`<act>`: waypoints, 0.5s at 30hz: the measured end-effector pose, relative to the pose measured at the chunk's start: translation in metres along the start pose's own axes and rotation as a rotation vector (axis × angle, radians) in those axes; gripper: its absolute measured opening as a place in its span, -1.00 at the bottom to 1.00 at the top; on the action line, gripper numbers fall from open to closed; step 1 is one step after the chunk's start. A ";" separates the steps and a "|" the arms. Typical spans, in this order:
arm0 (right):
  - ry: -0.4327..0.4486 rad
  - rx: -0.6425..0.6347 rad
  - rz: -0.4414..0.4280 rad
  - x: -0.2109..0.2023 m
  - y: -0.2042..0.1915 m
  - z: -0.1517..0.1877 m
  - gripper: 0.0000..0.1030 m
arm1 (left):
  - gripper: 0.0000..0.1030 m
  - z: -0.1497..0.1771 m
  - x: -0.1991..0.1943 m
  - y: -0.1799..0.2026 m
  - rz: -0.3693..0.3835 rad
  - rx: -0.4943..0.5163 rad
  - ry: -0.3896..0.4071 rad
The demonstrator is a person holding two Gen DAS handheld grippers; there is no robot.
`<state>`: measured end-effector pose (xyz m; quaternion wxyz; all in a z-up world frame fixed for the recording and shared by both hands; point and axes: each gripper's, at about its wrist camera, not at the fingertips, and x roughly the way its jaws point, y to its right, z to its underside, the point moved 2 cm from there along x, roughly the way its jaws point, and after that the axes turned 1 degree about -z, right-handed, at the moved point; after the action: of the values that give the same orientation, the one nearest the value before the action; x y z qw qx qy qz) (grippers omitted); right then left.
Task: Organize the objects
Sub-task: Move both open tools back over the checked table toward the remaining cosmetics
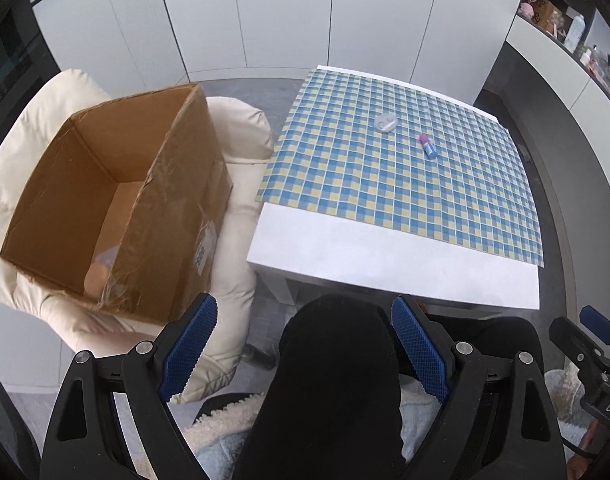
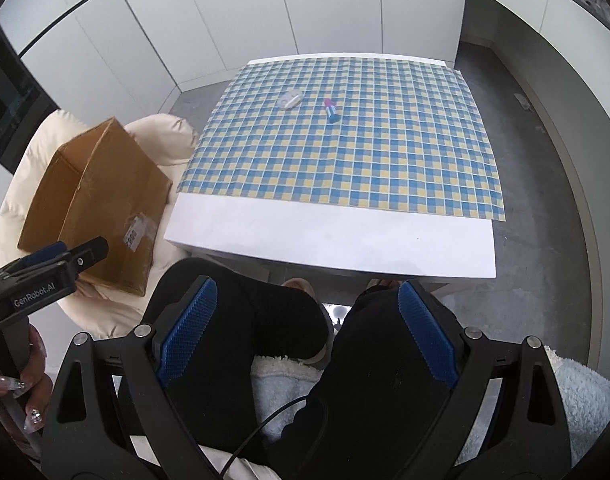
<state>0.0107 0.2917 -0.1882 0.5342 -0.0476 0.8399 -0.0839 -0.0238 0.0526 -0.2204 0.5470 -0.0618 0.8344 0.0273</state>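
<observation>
White cupboards back a table under a checked cloth, cardboard box beside it. Far across lie a round case and small tube. Both grippers hang agape, empty; reaching well forward should come first.

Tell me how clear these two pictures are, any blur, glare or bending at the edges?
Left wrist view: sharp and evenly lit, soft daylight, no hard shadows; the fisheye bows the white table edge and darkens the corners; tape on the cardboard box shows a faint sheen. Right wrist view: equally sharp, the checked cloth crisp, walls curved by the lens, corners black.
</observation>
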 end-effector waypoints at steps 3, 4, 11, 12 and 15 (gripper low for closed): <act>0.010 0.012 0.006 0.003 0.004 -0.006 0.83 | 0.74 -0.009 0.006 0.005 -0.012 0.006 0.005; 0.009 0.016 0.007 0.005 0.006 -0.008 0.83 | 0.74 -0.013 0.008 0.006 -0.016 0.006 0.007; -0.008 0.046 0.020 0.033 0.023 -0.029 0.83 | 0.74 -0.048 0.034 0.016 -0.027 -0.007 0.011; -0.010 0.048 0.023 0.038 0.025 -0.033 0.83 | 0.74 -0.052 0.038 0.018 -0.029 -0.008 0.009; -0.016 0.048 0.032 0.055 0.032 -0.048 0.83 | 0.74 -0.069 0.054 0.023 -0.035 -0.012 0.006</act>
<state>-0.0555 0.3184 -0.2232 0.5431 -0.0218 0.8340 -0.0952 -0.1110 0.0632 -0.2432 0.5443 -0.0798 0.8348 0.0224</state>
